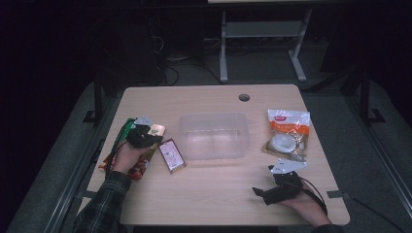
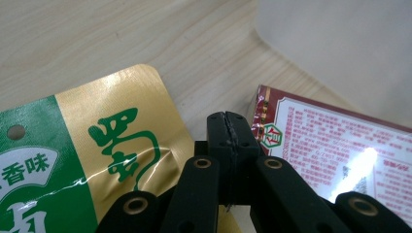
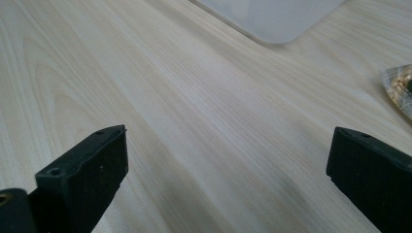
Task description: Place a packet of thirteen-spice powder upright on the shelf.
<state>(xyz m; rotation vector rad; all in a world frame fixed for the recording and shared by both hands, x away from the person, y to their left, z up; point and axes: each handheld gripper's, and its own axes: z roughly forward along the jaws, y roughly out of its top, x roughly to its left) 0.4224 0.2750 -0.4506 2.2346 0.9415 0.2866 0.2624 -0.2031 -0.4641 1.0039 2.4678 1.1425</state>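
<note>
My left gripper [image 2: 228, 131] is shut, its two black jaws pressed flat together with nothing seen between the tips. It sits low over a green and gold snack packet [image 2: 121, 141], whose right edge runs under the jaws. Just right of the tips lies a dark red packet [image 2: 335, 145] with white print. In the high view the left gripper [image 1: 155, 140] is at the table's left, between the gold packet [image 1: 156, 129] and the red packet [image 1: 172, 155]. My right gripper [image 3: 226, 160] stands open over bare wood, near the front right edge [image 1: 258, 192].
A clear plastic tub [image 1: 213, 136] stands mid-table; its corner [image 3: 272, 19] shows ahead of the right gripper. An orange and white snack bag [image 1: 286, 133] lies at the right. Another red wrapper [image 1: 138, 169] lies under the left hand. The wooden table [image 1: 218, 194] has a cable hole [image 1: 244, 97].
</note>
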